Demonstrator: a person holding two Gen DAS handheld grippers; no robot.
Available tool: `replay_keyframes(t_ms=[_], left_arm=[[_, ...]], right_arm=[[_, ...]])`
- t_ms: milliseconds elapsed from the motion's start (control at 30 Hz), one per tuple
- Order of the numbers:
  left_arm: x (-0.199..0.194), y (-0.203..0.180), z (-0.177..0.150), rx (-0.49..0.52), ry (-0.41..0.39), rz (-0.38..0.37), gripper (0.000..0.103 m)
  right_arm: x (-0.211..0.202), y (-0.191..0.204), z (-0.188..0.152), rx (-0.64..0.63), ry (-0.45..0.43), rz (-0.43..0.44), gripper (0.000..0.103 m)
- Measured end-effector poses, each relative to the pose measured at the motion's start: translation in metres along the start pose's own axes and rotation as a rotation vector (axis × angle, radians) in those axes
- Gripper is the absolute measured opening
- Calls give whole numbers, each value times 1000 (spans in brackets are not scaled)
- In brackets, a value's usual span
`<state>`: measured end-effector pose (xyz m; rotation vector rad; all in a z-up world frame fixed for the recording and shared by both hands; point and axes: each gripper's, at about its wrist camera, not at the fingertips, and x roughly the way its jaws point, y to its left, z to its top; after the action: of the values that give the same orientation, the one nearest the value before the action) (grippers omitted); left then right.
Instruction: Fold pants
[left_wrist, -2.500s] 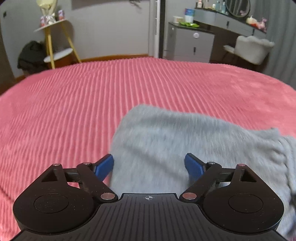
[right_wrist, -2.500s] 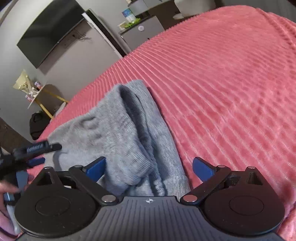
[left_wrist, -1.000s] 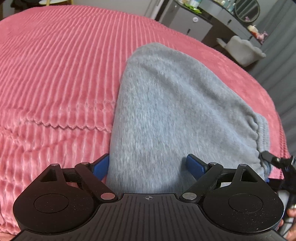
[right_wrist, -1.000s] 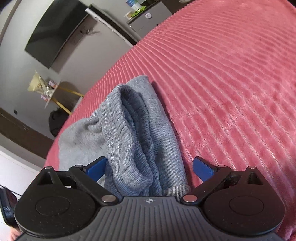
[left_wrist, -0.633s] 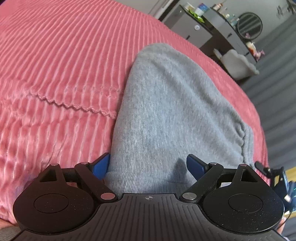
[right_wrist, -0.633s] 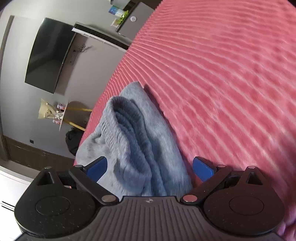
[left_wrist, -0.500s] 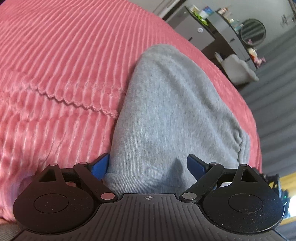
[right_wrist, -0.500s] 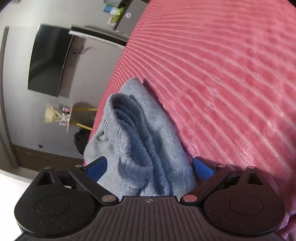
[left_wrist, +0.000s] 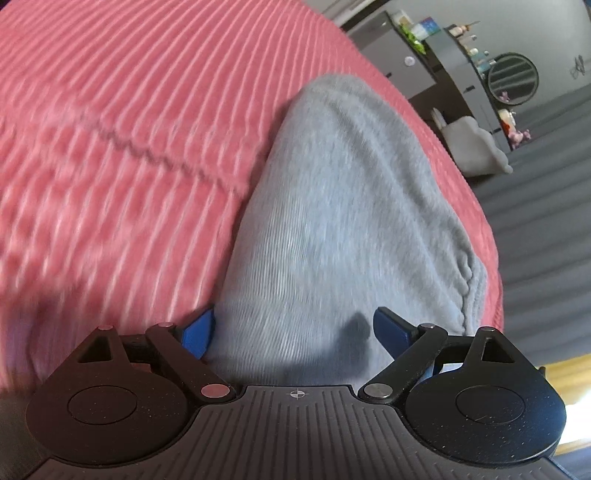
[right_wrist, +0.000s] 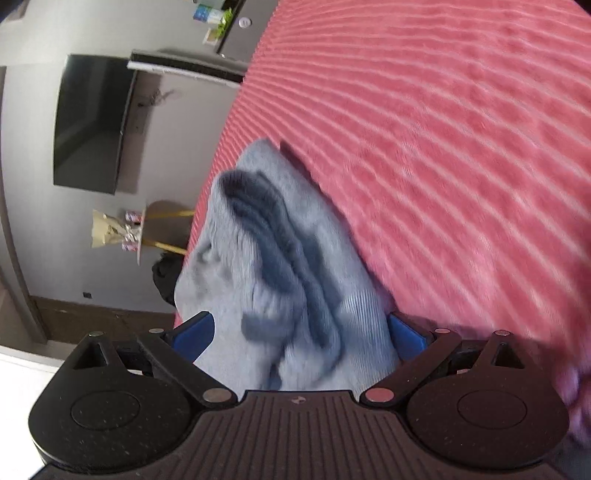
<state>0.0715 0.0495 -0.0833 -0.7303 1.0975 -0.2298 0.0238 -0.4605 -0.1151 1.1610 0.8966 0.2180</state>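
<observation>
The grey knit pants (left_wrist: 343, 206) lie folded in a compact bundle on the pink ribbed bedspread (left_wrist: 110, 129). My left gripper (left_wrist: 295, 332) is open, its blue pads (left_wrist: 197, 332) straddling the near edge of the bundle. In the right wrist view the pants (right_wrist: 280, 273) show their stacked, ribbed waistband end. My right gripper (right_wrist: 301, 332) is open with that end between its blue pads (right_wrist: 404, 334); the bedspread (right_wrist: 461, 147) fills the right side. Both views are strongly tilted and blurred.
A grey dresser with small items (left_wrist: 402, 62), a round mirror (left_wrist: 511, 75) and a white chair (left_wrist: 476, 147) stand beyond the bed. In the right wrist view a wall TV (right_wrist: 88, 122) and a yellow-legged side table (right_wrist: 155, 230) are past the bed edge.
Both grippers have tilted and rolled further while staying open around the ends of the folded pants. The bundle looks slightly bunched up at the right gripper's end.
</observation>
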Motion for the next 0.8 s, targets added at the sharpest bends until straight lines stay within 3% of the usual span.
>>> replay_keyframes(t_ms=[133, 233, 333, 433, 600, 700, 800], left_arm=[[-13, -1, -20, -39, 5, -43, 93], [-20, 1, -31, -62, 24, -134, 93], [-13, 6, -35, -144, 54, -222, 93], [-2, 16, -37, -243, 47, -194, 90], [-14, 18, -34, -250, -76, -202, 89], [-23, 18, -32, -246, -170, -181, 86], [-23, 18, -30, -259, -188, -175, 84]], right_arm=[[-8, 1, -15, 37, 55, -20, 99], [-7, 10, -27, -2, 110, 30, 99], [-3, 20, -33, -31, 85, 59, 99], [4, 16, -35, 43, 36, 109, 99], [7, 6, -40, 116, -46, 145, 98], [3, 12, -44, 66, -83, 144, 91], [2, 14, -49, 60, -120, 116, 78]])
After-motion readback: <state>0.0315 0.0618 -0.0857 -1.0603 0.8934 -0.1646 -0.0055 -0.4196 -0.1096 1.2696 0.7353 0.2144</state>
